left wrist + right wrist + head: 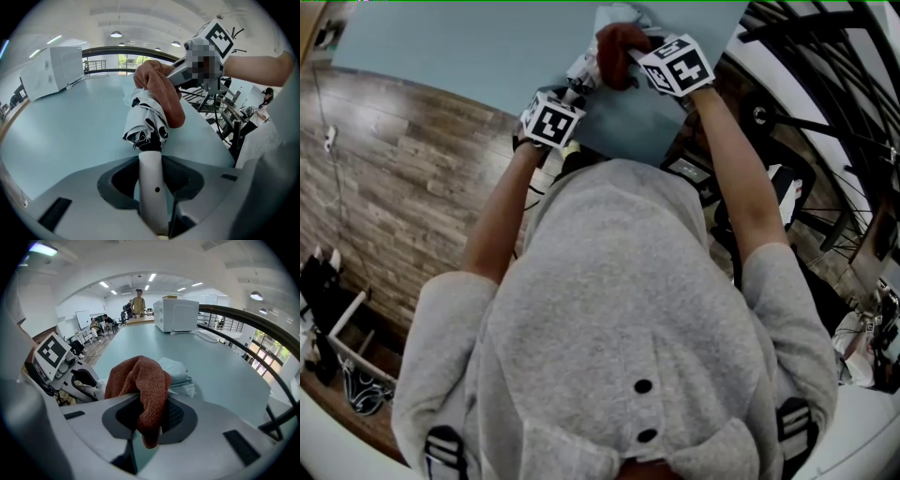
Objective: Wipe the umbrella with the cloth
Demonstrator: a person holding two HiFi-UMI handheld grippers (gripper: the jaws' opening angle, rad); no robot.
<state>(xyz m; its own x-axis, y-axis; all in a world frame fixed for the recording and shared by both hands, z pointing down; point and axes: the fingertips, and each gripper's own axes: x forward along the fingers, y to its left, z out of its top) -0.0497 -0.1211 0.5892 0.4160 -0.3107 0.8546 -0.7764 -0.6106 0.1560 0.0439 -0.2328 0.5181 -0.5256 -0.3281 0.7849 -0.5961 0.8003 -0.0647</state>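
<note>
A folded black-and-white umbrella [146,119] lies out over the pale blue table [70,136]. My left gripper [151,180] is shut on its white handle [151,197], and its marker cube [551,120] shows in the head view. A rust-brown cloth [140,380] hangs between the jaws of my right gripper [150,420], which is shut on it. The cloth [161,91] is draped over the umbrella's far end, touching the canopy. In the right gripper view the umbrella's pale fabric [176,371] shows just behind the cloth. The head view has the cloth [617,52] beside the right gripper's cube [675,64].
A white boxy appliance [180,314] stands at the table's far end, with a cable beside it. A dark curved railing [253,319] runs along one side of the table. People [137,301] stand far off. Metal racks [825,112] are at the right, wooden floor [403,169] at the left.
</note>
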